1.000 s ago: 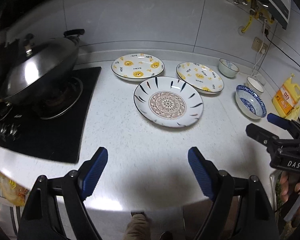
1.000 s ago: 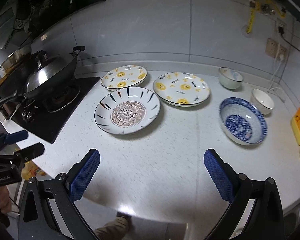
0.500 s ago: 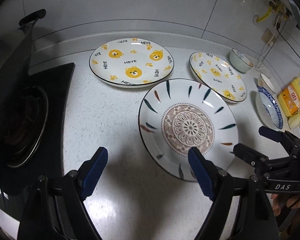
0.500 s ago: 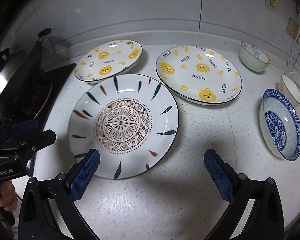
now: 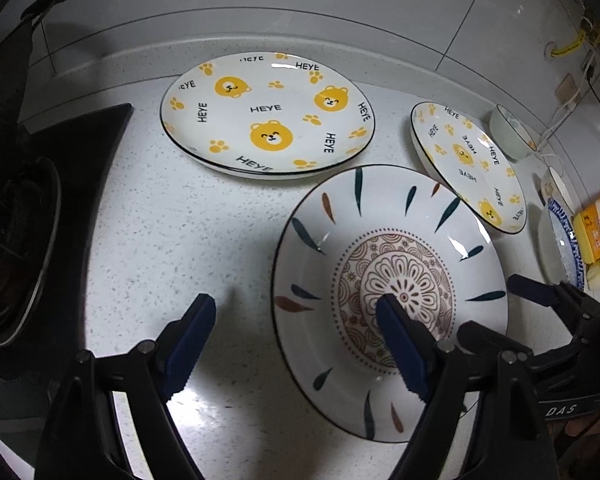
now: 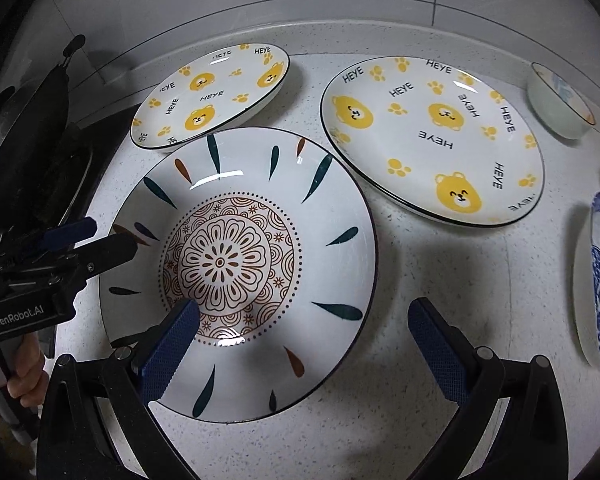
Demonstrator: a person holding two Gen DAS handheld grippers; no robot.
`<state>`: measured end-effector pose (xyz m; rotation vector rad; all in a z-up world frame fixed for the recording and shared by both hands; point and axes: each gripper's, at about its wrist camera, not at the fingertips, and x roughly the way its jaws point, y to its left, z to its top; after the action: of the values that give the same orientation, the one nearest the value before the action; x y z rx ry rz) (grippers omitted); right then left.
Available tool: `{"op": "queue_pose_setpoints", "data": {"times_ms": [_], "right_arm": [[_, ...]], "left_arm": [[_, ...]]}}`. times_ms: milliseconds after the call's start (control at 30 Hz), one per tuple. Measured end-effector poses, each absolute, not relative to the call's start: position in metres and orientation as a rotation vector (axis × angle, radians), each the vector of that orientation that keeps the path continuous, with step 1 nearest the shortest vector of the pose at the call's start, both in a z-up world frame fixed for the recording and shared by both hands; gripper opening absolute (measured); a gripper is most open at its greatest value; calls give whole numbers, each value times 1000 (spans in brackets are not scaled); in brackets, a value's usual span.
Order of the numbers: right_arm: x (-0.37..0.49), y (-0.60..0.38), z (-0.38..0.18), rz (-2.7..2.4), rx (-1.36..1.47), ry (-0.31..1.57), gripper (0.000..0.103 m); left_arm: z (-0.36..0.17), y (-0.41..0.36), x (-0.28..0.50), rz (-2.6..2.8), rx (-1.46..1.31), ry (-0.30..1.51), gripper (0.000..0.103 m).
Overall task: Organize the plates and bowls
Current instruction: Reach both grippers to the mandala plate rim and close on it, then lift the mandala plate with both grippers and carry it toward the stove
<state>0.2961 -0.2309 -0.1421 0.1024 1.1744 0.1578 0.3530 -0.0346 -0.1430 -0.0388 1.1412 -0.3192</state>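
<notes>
Left wrist view: both grippers, left gripper [image 5: 296, 344] and right gripper [image 6: 304, 340], jaws open and empty, have closed in on the patterned plate [image 5: 392, 280], ready to lift it

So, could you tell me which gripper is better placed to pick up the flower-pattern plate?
Either, probably: the left gripper and right gripper both straddle the flower-pattern plate's rim, open.
</notes>
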Motion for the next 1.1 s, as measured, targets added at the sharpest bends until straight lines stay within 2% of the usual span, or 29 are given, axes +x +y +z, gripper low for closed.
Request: {"op": "queue_pose_setpoints", "data": {"times_ms": [233, 333, 400, 500, 567, 633, 767, 800, 933, 967, 1100], "right_arm": [[303, -239, -152, 233, 132, 1201, 101], [304, -240, -152, 256, 127, 1199, 91], [305, -243, -154, 263, 133, 1214, 75], [308, -247, -159, 267, 146, 1244, 59], [309, -250, -159, 269, 145, 1244, 54], [309, -253, -158, 274, 141, 1248, 50], [310, -252, -159, 284, 131, 1247, 41], [310, -252, -159, 284, 129, 1247, 35], [311, -250, -160, 288, 131, 1247, 28], [312, -250, -161, 286, 132, 1245, 24], [311, -252, -162, 293, 159, 1237, 21]], "left_arm": [[-154, -40, 360, -341, -109, 1182, 82], [-159, -40, 363, -355, -153, 1210, 82], [-163, -41, 364, -361, -180, 1232, 82], [-166, -42, 364, -373, -189, 1237, 81], [-165, -42, 364, -387, -193, 1240, 75], [-165, -41, 364, -406, -204, 1243, 62], [-165, -41, 365, -417, -183, 1258, 52], [-165, -39, 366, -416, -194, 1263, 46], [-167, -28, 370, -400, -224, 1284, 26], [-168, -26, 371, -401, -222, 1287, 24], [-169, -23, 373, -402, -224, 1297, 15]]}}
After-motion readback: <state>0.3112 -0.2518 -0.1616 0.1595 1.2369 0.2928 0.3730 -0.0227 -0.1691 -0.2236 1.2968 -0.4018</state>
